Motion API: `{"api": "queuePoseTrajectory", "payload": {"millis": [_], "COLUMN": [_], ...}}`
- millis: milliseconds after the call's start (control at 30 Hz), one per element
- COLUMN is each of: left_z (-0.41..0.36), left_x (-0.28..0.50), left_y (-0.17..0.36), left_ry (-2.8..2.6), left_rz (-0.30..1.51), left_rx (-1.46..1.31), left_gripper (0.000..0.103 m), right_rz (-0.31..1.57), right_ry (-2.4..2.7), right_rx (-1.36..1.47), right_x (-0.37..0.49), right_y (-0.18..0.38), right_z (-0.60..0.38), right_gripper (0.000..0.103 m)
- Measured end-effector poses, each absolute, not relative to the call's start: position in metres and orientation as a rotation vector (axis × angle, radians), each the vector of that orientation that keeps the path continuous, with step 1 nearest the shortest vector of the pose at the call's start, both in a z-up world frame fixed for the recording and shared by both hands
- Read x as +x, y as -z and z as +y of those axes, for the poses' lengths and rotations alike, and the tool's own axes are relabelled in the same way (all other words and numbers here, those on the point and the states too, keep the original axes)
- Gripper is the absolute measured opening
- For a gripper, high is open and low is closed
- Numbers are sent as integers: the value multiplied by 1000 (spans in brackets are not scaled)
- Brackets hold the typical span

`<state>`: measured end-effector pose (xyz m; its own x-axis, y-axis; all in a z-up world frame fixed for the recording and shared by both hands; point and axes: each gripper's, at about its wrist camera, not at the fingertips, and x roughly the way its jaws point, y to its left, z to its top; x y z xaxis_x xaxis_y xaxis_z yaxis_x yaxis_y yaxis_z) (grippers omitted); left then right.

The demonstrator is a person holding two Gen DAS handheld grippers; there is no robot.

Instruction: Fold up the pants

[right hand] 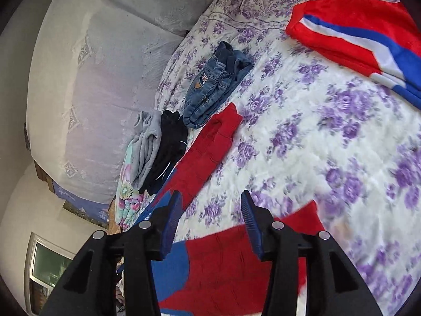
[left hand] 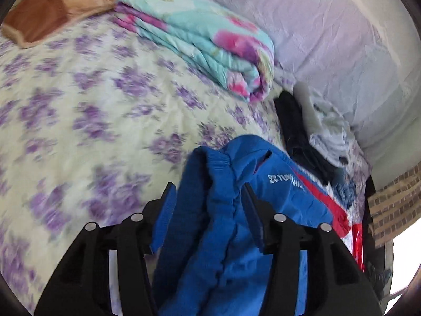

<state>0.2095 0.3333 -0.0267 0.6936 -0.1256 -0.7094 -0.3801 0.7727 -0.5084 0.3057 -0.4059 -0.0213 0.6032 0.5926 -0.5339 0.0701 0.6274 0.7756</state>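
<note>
The pants (left hand: 236,223) are blue with a gathered waistband, a white logo and red trim, and they lie on the purple-flowered bed sheet (left hand: 79,110). My left gripper (left hand: 210,205) stands open astride the waistband, with blue cloth bunched between the jaws and the pads not pressing on it. In the right wrist view the pants' red leg (right hand: 210,147) stretches away toward the clothes pile, and another red part (right hand: 236,263) lies under my right gripper (right hand: 211,210). That gripper is open too, with only sheet and red cloth showing between its fingers.
A folded floral quilt (left hand: 205,42) and a brown pillow (left hand: 60,8) lie at the far side. Folded jeans (right hand: 215,84), grey (right hand: 147,142) and black (right hand: 171,144) garments sit by the lilac headboard (right hand: 92,79). A red, white and blue garment (right hand: 368,34) lies at the right.
</note>
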Motion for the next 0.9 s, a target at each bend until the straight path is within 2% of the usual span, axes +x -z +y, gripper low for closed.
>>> {"api": "queuePoseTrajectory", "payload": {"millis": [333, 433, 567, 600, 633, 667, 700, 800, 900], "left_z": [345, 348, 348, 349, 349, 351, 353, 358, 356], "left_x": [256, 258, 263, 263, 264, 264, 264, 260, 261], "left_y": [66, 70, 70, 69, 69, 68, 66, 56, 48], "left_ry": [-103, -113, -135, -137, -140, -140, -139, -108, -75], "left_rz": [897, 897, 896, 895, 891, 888, 883, 851, 829], "left_rx": [-747, -762, -758, -760, -765, -773, -781, -806, -789], "left_gripper": [49, 40, 34, 32, 28, 26, 21, 14, 13], "right_rz": [1012, 1016, 1029, 1038, 1043, 1038, 1019, 925, 855], "right_ry": [-284, -277, -288, -290, -286, -268, -269, -307, -326], "right_rx": [937, 978, 939, 918, 891, 872, 877, 868, 829], "right_x": [396, 417, 444, 449, 453, 455, 454, 438, 417], "right_y": [73, 80, 84, 86, 87, 86, 83, 61, 40], "right_z": [-385, -379, -362, -359, -356, -356, -358, -368, -381], "right_gripper": [51, 51, 51, 48, 31, 21, 17, 14, 14]}}
